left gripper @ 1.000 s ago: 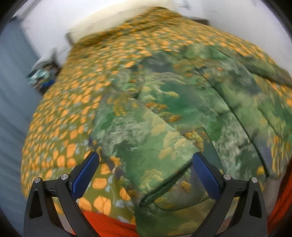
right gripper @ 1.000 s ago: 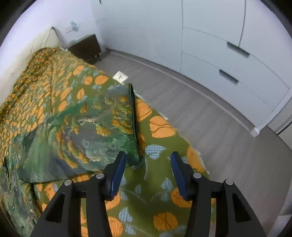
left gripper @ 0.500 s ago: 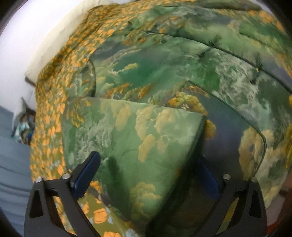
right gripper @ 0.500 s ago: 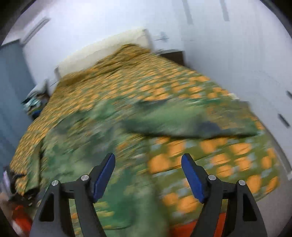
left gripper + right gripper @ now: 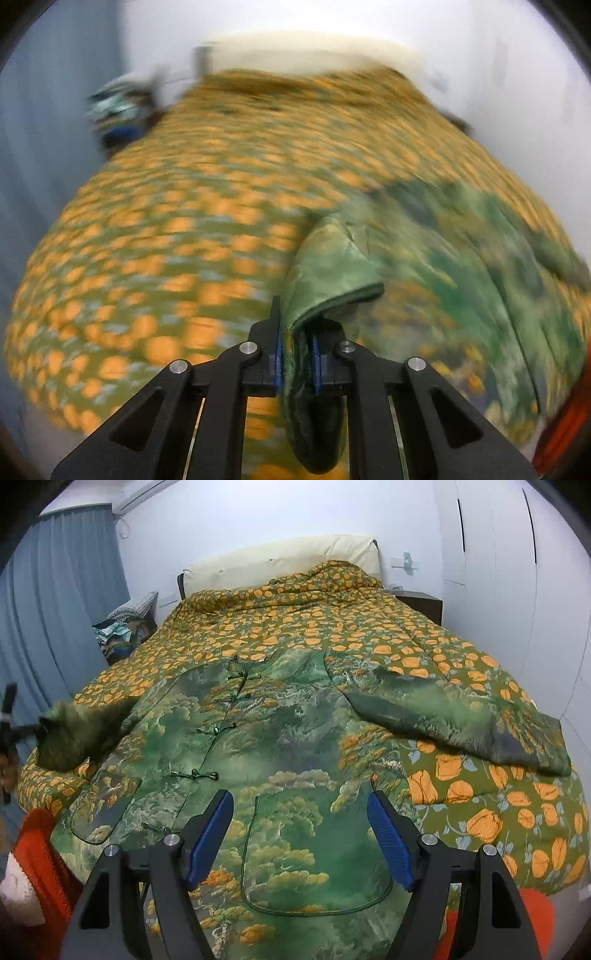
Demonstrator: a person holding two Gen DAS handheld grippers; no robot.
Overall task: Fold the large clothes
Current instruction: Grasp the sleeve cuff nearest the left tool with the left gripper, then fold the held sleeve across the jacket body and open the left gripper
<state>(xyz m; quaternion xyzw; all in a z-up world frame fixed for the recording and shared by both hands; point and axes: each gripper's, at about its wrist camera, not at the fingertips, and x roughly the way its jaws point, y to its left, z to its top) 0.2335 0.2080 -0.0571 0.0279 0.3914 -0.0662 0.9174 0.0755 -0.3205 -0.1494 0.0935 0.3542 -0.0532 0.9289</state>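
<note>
- L gripper (image 5: 295,354): clamped on sleeve cuff of green jacket (image 5: 266,738).
- R gripper (image 5: 299,834): jaws wide apart, empty, above jacket hem.
- Jacket flat on floral quilt (image 5: 332,627).

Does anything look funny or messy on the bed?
A little. The green jacket lies flat, buttoned down the front, but its sleeves do not match. One sleeve stretches out sideways over the orange-flowered quilt, while the other sleeve is lifted up, pinched in the left gripper.
</note>
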